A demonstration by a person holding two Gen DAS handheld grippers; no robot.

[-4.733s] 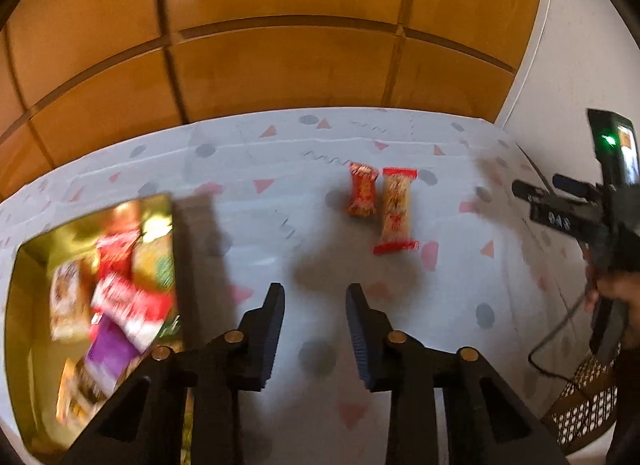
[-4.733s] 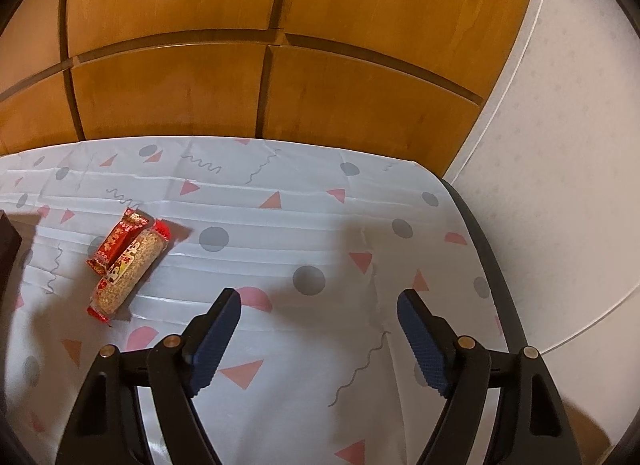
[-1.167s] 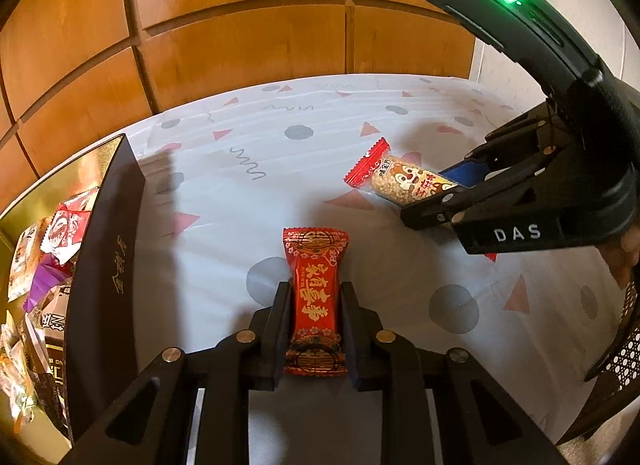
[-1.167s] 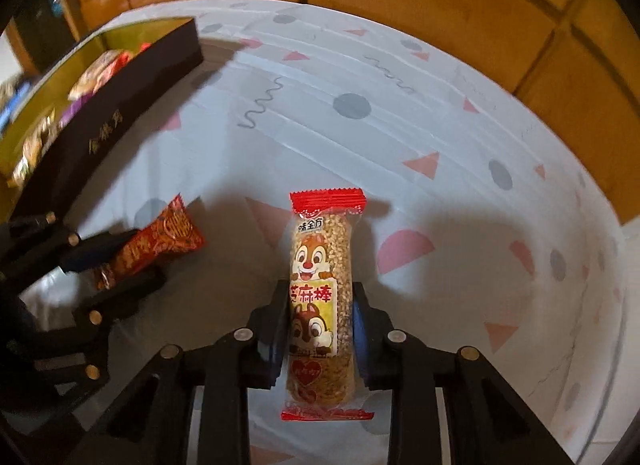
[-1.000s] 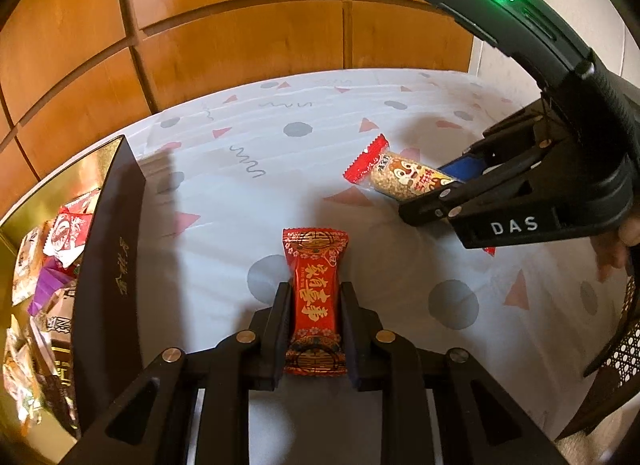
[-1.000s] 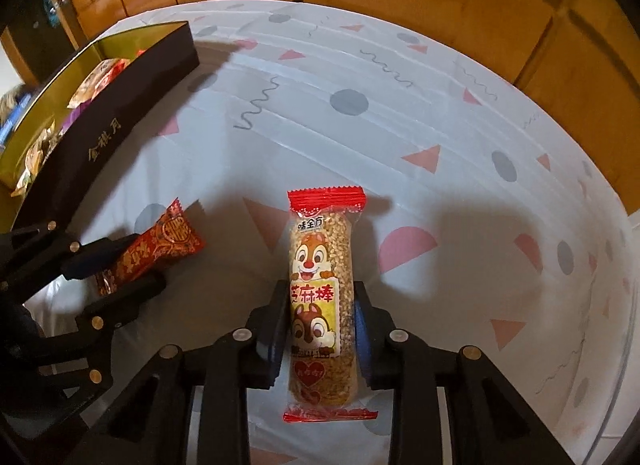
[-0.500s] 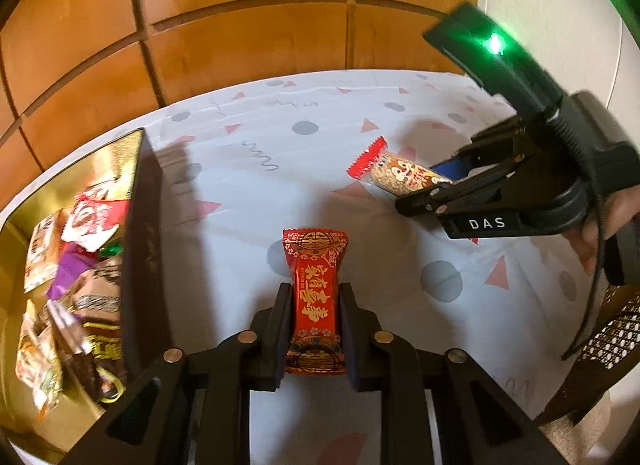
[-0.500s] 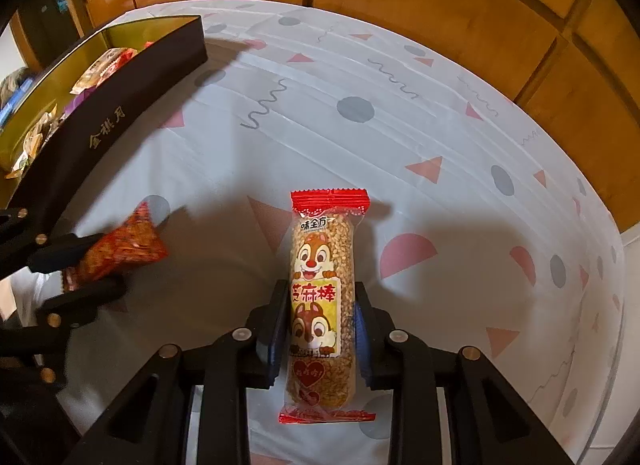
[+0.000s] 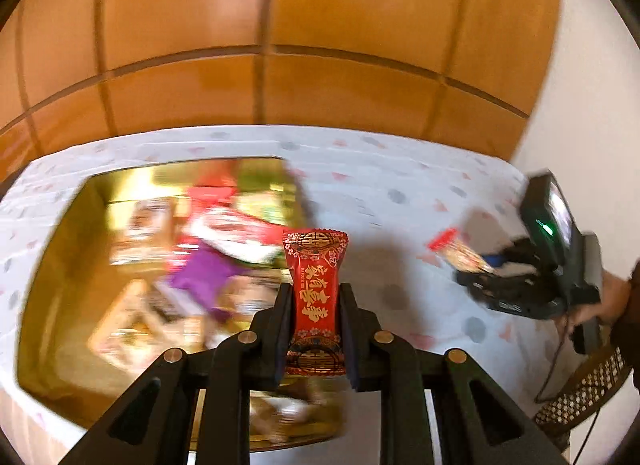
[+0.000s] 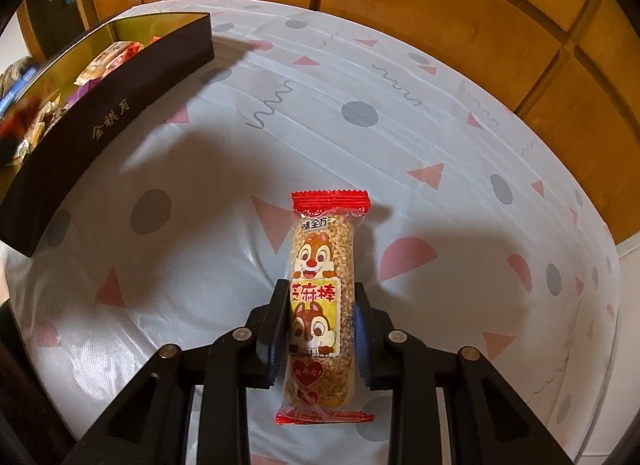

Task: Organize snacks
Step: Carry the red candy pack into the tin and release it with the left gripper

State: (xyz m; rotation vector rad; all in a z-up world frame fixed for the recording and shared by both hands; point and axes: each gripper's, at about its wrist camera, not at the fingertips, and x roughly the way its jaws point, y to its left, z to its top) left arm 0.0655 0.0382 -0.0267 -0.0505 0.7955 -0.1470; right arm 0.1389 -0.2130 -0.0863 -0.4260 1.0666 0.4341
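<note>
My left gripper (image 9: pixel 314 297) is shut on a small red candy packet (image 9: pixel 315 293) with gold lettering, held in the air above the right part of the gold-lined snack box (image 9: pixel 56 265). The box is blurred and holds several wrapped snacks. My right gripper (image 10: pixel 320 297) is shut on a long sesame bar (image 10: pixel 322 297) in a clear wrapper with red ends and chipmunk pictures, just over the patterned tablecloth (image 10: pixel 400 169). In the left wrist view the right gripper (image 9: pixel 480 271) with the sesame bar (image 9: pixel 456 251) shows at the right.
The box's dark outer wall (image 10: pixel 108 125) with gold characters stands at the left in the right wrist view. Wooden panelling (image 9: pixel 320 65) rises behind the table. A person's hand (image 9: pixel 608 297), a cable and a wicker chair (image 9: pixel 580 397) are at the far right.
My left gripper has lifted the red candy off the cloth and swung left, over the snack box. The right gripper has stayed nearly still with the sesame bar.
</note>
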